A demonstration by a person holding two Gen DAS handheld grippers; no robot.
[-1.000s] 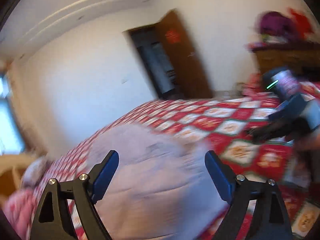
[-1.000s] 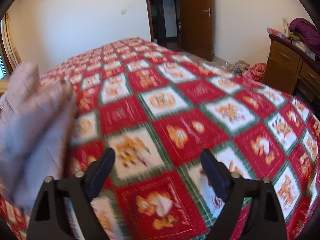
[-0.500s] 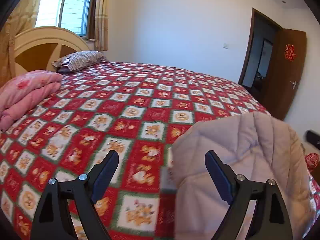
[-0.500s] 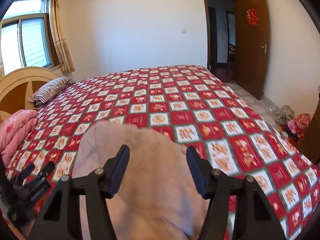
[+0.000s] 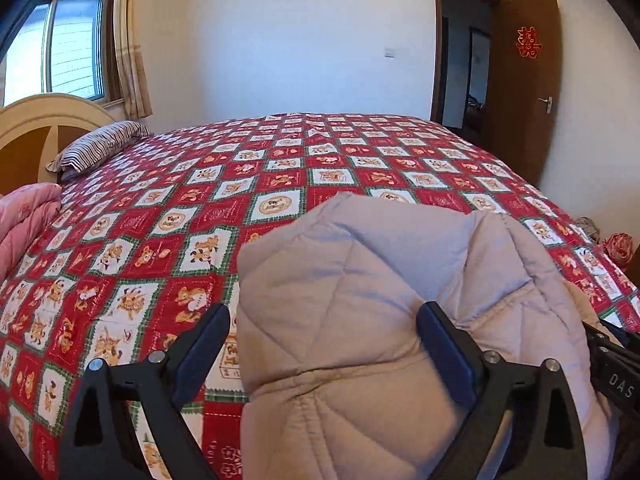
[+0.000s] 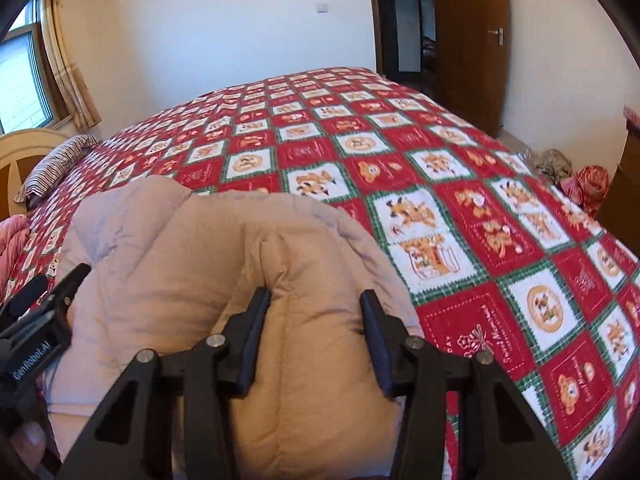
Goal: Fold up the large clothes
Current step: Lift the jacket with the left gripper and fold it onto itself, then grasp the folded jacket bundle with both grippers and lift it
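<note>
Bed [image 5: 280, 184]: jacket [image 5: 360, 300] bundled. Left gripper [image 5: 320, 340] spread wide, opening; right gripper [image 6: 314, 320] closing, squeezing a puffy fold. Risk: padding slips out, fold collapses.

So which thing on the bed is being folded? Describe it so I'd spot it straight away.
Start at the big bed with its red patchwork cover. At the near edge lies a puffy beige quilted coat, bunched into a mound. Unlike the pink quilt and striped pillow by the headboard, it is plain, pale and diamond-stitched.
</note>
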